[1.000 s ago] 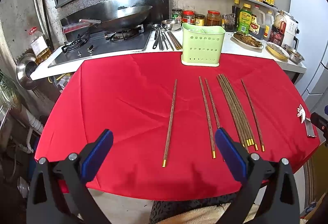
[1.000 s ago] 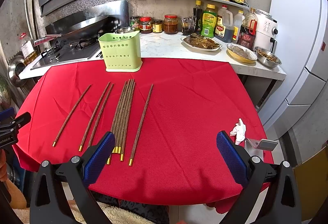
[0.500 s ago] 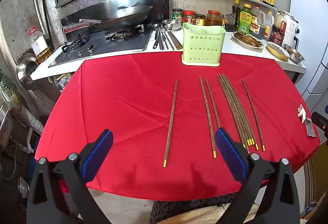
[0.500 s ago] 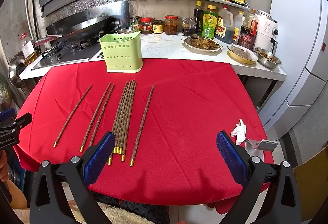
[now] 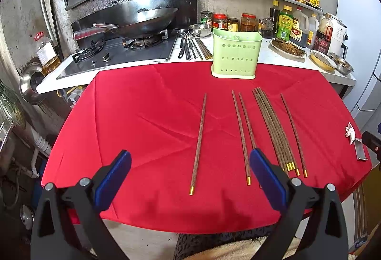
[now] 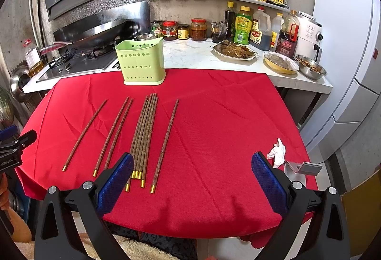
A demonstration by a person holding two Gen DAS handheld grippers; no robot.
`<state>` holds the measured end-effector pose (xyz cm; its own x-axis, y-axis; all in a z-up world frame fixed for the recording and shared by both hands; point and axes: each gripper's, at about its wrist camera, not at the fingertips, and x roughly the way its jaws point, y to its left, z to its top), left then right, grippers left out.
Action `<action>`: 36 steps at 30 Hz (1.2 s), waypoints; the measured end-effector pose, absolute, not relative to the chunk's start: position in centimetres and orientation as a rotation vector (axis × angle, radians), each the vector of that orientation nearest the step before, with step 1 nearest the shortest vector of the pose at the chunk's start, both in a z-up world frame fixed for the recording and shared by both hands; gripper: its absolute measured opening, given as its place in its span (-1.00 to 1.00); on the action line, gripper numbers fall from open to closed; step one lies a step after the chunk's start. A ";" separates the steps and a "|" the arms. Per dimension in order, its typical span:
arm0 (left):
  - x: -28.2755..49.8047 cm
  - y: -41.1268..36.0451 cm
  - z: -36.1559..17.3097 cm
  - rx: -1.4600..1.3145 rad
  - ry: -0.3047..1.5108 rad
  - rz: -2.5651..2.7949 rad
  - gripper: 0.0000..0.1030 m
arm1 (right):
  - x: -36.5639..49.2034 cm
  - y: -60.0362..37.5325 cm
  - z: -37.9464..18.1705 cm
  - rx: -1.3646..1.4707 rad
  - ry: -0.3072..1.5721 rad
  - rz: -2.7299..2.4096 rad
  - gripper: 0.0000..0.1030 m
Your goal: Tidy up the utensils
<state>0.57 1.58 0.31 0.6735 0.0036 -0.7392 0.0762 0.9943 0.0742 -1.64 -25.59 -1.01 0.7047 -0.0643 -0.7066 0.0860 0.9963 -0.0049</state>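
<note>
Almost nothing was changed over the last second: both grippers were kept hovering at the near edge of the worktop (image 5: 133,102), and no chopstick was moved. The task was judged not yet started.

The fingers of the left gripper (image 5: 190,172) were held wide apart and empty. The fingers of the right gripper (image 6: 193,174) were also apart, with nothing between them.

The chopsticks (image 6: 142,133) were laid flat on the red cloth (image 6: 214,117): 1 single stick (image 5: 198,143) at the left, then 2, then a tight bundle, then 1 more. The green holder (image 5: 234,52) was placed upright behind them, well apart.

Near the right edge a crumpled tissue (image 6: 277,151) and a metal piece (image 6: 302,168) were seen, clear of the path.
</note>
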 end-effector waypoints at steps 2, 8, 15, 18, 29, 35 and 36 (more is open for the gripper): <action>0.5 1.6 0.3 0.102 0.831 -0.041 0.88 | -1.7 -25.6 -1.0 0.031 0.785 -0.083 0.89; 0.6 1.6 0.3 0.103 0.829 -0.040 0.88 | -1.7 -25.6 -1.1 0.030 0.784 -0.084 0.89; 0.6 1.6 0.4 0.104 0.827 -0.040 0.88 | -1.7 -25.7 -0.9 0.033 0.782 -0.084 0.89; 0.5 1.6 0.4 0.103 0.826 -0.041 0.88 | -1.7 -25.7 -0.9 0.032 0.782 -0.085 0.89; 0.6 1.7 0.2 0.097 0.834 -0.031 0.88 | -1.8 -25.9 -1.1 0.036 0.783 -0.087 0.89; 1.0 2.8 -1.1 0.072 0.850 -0.023 0.88 | -1.7 -25.5 -2.5 0.032 0.785 -0.075 0.89; 1.0 3.0 -1.5 0.071 0.853 -0.021 0.88 | -1.7 -25.4 -2.8 0.027 0.785 -0.073 0.89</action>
